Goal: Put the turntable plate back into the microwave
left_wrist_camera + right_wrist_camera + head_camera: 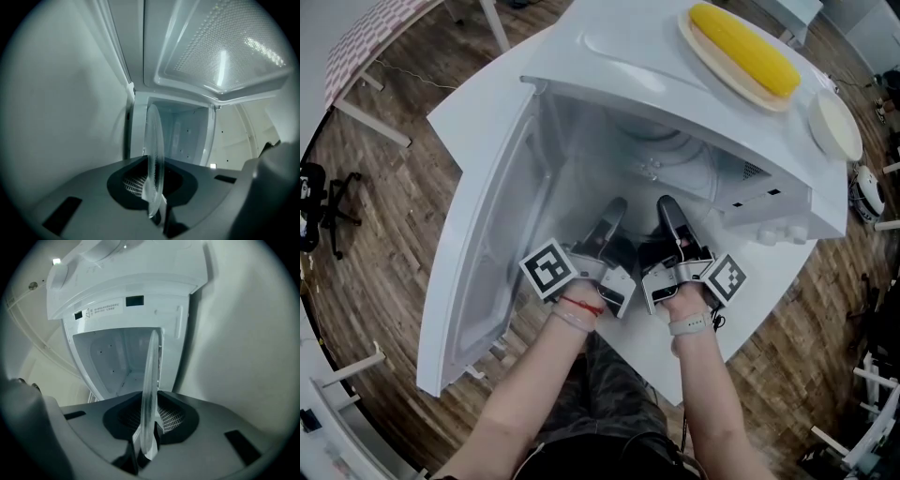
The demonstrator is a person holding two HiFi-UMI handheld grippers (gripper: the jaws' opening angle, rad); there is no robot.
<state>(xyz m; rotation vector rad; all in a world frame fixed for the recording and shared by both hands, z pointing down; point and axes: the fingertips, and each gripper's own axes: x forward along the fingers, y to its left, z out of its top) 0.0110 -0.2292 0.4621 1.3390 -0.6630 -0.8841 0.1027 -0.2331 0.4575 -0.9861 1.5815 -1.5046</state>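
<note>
The clear glass turntable plate (153, 145) stands edge-on between the jaws of my left gripper (157, 206), which is shut on its rim. The same plate (150, 376) shows edge-on in the right gripper view, where my right gripper (147, 441) is also shut on its rim. Seen from the head, the left gripper (612, 214) and right gripper (668, 211) sit side by side, reaching into the open cavity of the white microwave (619, 56). The glass itself is hard to make out there. The cavity (117, 362) lies straight ahead of both grippers.
The microwave door (487, 272) hangs open to the left, with its perforated window (225, 42) overhead in the left gripper view. On the microwave's top lie a corn cob (745, 47) on a plate and a white dish (834, 124). Wooden floor surrounds it.
</note>
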